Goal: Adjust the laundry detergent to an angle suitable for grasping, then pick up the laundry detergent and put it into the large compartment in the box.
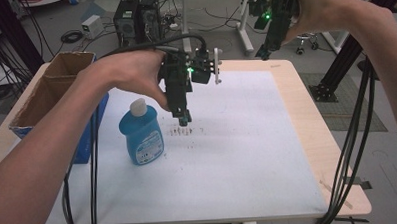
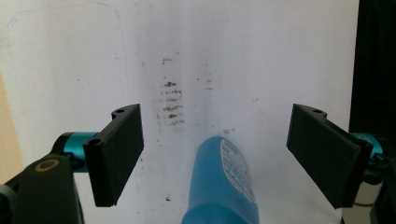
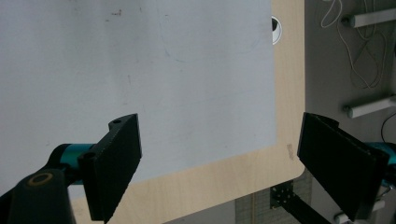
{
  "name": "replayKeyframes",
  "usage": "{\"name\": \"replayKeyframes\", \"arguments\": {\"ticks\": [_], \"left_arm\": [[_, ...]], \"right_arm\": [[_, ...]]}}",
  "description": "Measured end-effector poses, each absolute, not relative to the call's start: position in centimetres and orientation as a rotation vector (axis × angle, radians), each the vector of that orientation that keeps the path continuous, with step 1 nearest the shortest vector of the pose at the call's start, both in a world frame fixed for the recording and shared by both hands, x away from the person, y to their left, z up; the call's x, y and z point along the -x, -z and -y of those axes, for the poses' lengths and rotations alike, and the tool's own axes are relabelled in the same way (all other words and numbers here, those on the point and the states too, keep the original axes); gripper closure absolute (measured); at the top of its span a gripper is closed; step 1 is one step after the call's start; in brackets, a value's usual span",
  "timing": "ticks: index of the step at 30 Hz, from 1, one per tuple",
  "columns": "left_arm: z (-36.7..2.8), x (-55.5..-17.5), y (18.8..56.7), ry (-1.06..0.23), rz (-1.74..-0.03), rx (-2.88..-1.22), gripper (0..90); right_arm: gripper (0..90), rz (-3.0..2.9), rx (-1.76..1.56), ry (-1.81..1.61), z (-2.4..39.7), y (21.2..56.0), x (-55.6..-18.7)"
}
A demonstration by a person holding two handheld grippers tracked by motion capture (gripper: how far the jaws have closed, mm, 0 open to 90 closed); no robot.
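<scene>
A blue bottle (image 1: 141, 136) with a white cap stands upright on the white mat (image 1: 248, 155), left of centre. My left gripper (image 1: 183, 120) points down just right of the bottle, close above some brown smudges (image 1: 187, 131). In the left gripper view its jaws stand wide open (image 2: 217, 135), and the bottle (image 2: 224, 186) lies low between them without touching either. My right gripper (image 1: 264, 52) is held high over the table's far right edge. It is open (image 3: 219, 140), with nothing between its jaws, above the mat (image 3: 140, 70) and the table's wooden corner (image 3: 285, 154).
An open cardboard box (image 1: 50, 92) stands along the left edge, beside the bottle. Black cables (image 1: 352, 136) hang down by the right edge. Computer towers (image 1: 135, 16) and a metal frame stand on the floor behind the table.
</scene>
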State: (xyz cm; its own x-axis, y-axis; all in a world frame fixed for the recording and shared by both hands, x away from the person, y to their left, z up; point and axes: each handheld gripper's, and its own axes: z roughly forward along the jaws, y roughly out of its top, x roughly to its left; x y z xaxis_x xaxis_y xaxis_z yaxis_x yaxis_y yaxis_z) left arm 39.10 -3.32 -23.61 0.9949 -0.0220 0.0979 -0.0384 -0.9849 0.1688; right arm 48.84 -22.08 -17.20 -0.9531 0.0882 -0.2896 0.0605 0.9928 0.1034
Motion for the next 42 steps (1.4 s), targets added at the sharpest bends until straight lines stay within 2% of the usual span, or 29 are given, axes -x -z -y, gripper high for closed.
{"name": "replayKeyframes", "arguments": {"ticks": [33, 42], "left_arm": [[3.1, -39.2, 24.7, -0.143, 0.025, -2.984, 18.9], [2.2, -39.3, 24.4, -0.173, -0.122, -2.974, 18.8]], "right_arm": [[12.9, -2.836, -0.088, -0.118, 21.5, 17.9, -49.1], [12.9, -2.837, -0.095, -0.114, 21.5, 17.9, -49.1]]}}
